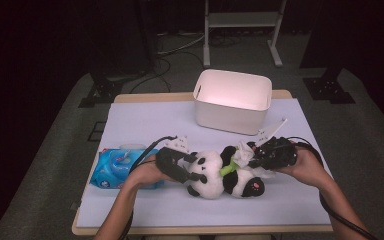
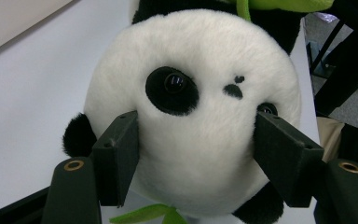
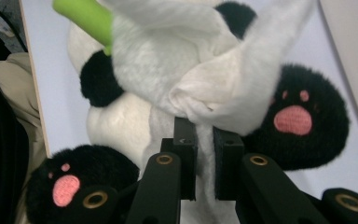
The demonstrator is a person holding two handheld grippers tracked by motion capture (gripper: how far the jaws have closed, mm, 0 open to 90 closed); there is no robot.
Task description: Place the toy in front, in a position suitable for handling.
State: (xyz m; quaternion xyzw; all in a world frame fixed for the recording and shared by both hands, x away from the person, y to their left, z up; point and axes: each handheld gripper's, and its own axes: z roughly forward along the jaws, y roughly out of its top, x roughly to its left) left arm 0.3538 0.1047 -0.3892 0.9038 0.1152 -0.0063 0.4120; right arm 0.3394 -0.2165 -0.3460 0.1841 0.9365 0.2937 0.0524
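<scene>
A black-and-white plush panda [image 1: 215,177] lies on its back on the white mat, its head toward the left. My left gripper [image 1: 192,169] is shut on the panda's head [image 2: 191,116], one pad pressing into each side of the face, as the left gripper view shows around [image 2: 196,154]. My right gripper [image 1: 254,155] is shut on a crumpled white wipe [image 3: 214,93] that rests against the panda's belly between its two pink-soled feet [image 3: 303,121]. A green plush stalk [image 3: 84,14] lies across the panda's chest.
A blue pack of wipes [image 1: 111,169] lies at the left, under my left forearm. A white open bin [image 1: 232,100] stands at the back middle of the mat [image 1: 145,120]. A person's trouser leg shows past the table edge [image 3: 4,79].
</scene>
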